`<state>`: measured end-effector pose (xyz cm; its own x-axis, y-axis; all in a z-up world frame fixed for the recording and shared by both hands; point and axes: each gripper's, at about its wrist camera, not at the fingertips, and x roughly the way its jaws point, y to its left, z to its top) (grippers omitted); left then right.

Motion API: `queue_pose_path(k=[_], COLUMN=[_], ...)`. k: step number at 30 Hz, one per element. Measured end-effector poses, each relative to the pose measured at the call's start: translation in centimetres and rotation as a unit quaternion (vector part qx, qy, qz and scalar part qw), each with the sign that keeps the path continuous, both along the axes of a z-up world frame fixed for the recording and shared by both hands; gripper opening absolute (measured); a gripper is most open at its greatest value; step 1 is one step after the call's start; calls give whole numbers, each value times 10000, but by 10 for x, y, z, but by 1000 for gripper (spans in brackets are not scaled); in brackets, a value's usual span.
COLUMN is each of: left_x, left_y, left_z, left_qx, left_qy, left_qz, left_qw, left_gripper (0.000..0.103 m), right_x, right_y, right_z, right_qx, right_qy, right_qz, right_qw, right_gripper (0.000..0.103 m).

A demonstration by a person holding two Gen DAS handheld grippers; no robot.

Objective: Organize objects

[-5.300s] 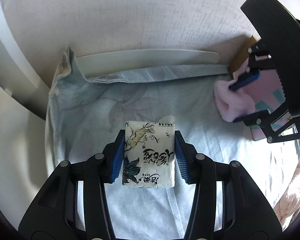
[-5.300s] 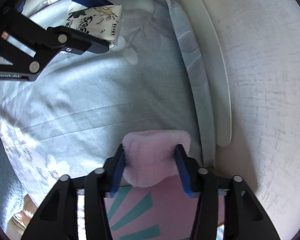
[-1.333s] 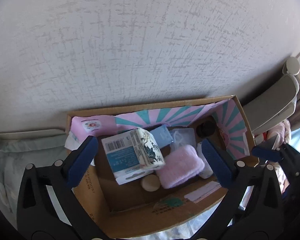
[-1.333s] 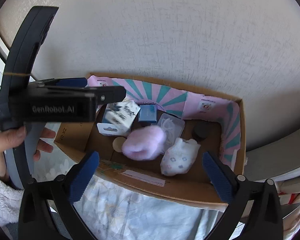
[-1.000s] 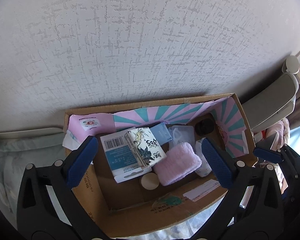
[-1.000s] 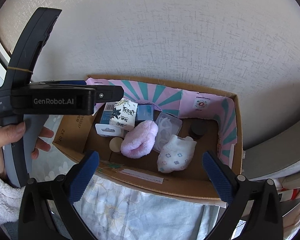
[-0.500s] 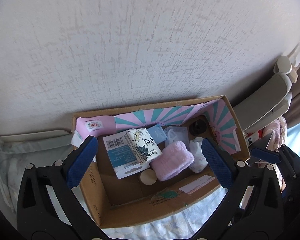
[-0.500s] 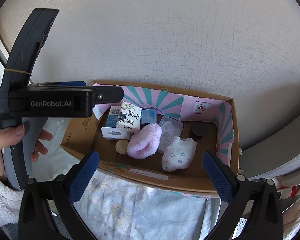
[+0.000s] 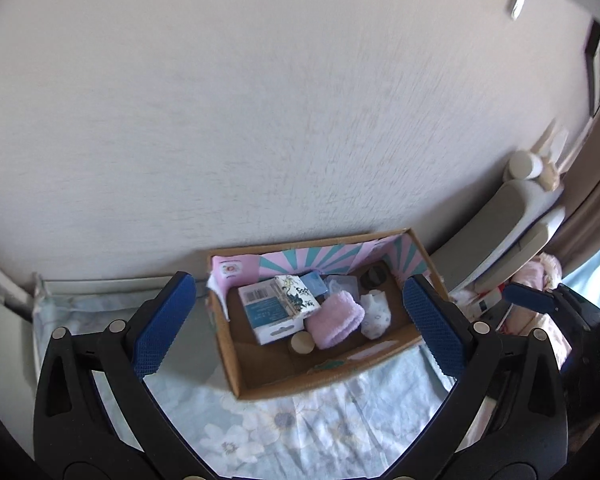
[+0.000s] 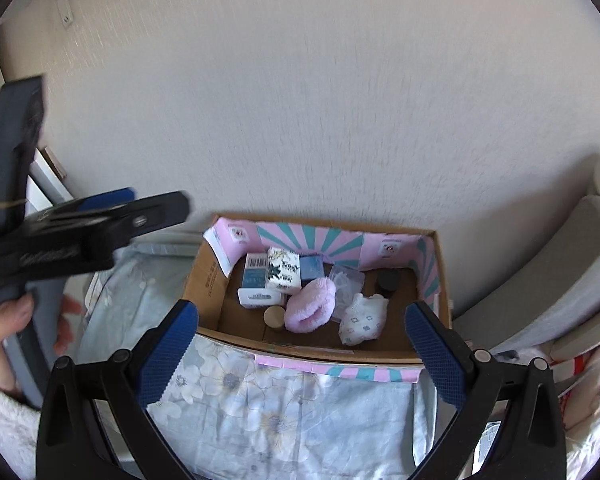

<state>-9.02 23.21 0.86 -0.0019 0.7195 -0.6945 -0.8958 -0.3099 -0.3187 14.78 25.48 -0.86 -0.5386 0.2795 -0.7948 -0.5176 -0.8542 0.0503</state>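
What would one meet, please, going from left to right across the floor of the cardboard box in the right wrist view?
White-and-blue carton → printed tissue pack → pink fluffy towel → white floral cloth bundle → dark round lid, further back.

A textured white wall (image 9: 260,120) rises behind a floral bedsheet (image 10: 260,412), a grey chair (image 9: 512,220) alongside.

box (image 10: 430,256): pink-teal striped lining | towel (image 10: 311,306): pink | sheet (image 10: 284,412): pale-blue floral
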Motion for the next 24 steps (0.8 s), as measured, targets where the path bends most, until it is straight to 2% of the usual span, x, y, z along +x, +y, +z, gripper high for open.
queue_pose_path(k=[5, 10, 16, 20, 24], left_x=[-6, -5, 0, 5, 5], left_y=[-49, -95, -138, -164, -177], left_z=[19, 22, 3, -14, -28], left_qx=[277, 411, 425, 406, 412], left_qy=[-10, 226, 195, 387, 388], left_qz=[169, 412, 591, 818, 948], left_qw=[9995, 9981, 9972, 9951, 9939], left_gripper=[103, 103, 103, 103, 103], right_x=[5, 9, 18, 25, 26], right_y=[-19, -41, -62, -72, -79], right_z=[16, 19, 10, 0, -9], right_qx=[-32, 122, 231, 313, 424], right_qy=[243, 342, 390, 482, 372], right_qz=[-157, -287, -393, -454, -441], right_qw=[9996, 9989, 9982, 9973, 9974], right_gripper=[103, 103, 103, 103, 103])
